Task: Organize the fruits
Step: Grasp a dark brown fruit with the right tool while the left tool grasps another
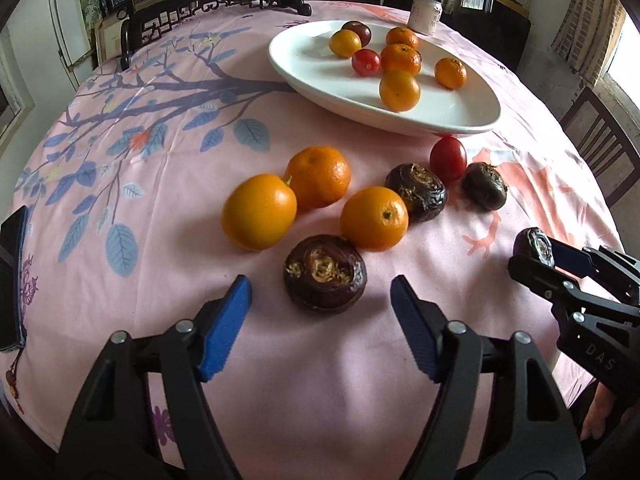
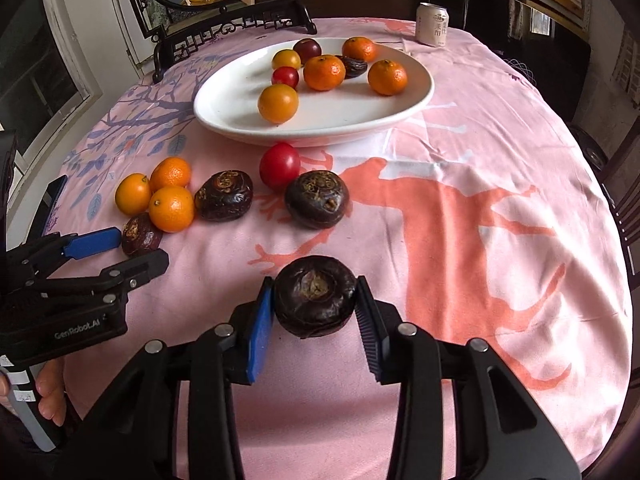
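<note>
We see the right gripper clamped on a dark water chestnut, pads pressing both its sides; only the right wrist view shows that grip head-on, while the left wrist view catches it at the edge. The left wrist view alone shows the left gripper with jaws apart, straddling another chestnut on the pink tablecloth, pads not touching it. Loose on the cloth: 3 oranges, 1 red tomato, 2 more chestnuts. The white plate holds 5 orange fruits, 2 red-dark round ones, and 1 chestnut visible only from the right wrist. A can stands behind the plate.
</note>
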The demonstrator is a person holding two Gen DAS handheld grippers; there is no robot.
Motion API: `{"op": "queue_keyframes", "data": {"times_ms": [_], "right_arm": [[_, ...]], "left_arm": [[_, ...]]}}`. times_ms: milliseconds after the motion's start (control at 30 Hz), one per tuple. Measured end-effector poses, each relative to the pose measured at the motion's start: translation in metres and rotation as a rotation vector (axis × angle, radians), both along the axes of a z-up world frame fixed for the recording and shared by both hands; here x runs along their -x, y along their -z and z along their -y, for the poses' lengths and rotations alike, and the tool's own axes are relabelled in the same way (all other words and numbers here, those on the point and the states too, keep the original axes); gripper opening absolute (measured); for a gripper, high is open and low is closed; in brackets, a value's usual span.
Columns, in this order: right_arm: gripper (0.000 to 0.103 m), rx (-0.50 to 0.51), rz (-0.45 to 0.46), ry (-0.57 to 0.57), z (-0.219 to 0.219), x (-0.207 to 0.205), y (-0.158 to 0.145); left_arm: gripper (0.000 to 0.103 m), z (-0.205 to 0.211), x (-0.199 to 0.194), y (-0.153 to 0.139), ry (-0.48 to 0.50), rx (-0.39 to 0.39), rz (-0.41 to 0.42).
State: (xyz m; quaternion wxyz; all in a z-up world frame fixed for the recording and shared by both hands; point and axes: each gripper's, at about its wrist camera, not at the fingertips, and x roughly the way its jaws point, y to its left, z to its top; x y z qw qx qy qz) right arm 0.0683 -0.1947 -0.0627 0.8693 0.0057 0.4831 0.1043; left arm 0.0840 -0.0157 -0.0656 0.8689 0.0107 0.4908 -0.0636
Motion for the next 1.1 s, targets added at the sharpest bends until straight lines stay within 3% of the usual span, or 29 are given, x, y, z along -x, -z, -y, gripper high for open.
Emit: {"op": "queue_keyframes", "data": {"times_ms": [100, 133, 400, 767, 933, 1100], "right_arm": [[0.040, -0.014, -0.002, 0.002, 0.002, 0.001, 0.000], [0.040, -0.021, -0.003, 0.001, 0.002, 0.001, -0.001], [0.040, -0.044, 0.007, -0.006, -0.003, 0.001, -0.008], [0.040, -0.030, 0.032, -0.015, -0.008, -0.005, -0.019], [0.040, -0.021, 0.047, -0.035, -0.009, -0.027, -0.031], [0.040, -0.003, 0.057, -0.046, -0.007, -0.088, -0.052]], "left_arm": [[0.053, 0.001, -0.002, 0.000, -0.022, -0.024, 0.023], [0.040, 0.000, -0.002, -0.001, -0.024, -0.022, 0.027], [0.040, -0.010, 0.010, -0.008, -0.021, 0.033, 0.020], [0.040, -0.022, 0.015, -0.044, -0.016, 0.072, 0.093], [0.040, -0.022, -0.019, -0.069, -0.004, 0.090, 0.112], [0.040, -0.011, -0.097, -0.090, -0.015, 0.030, 0.129]]}}
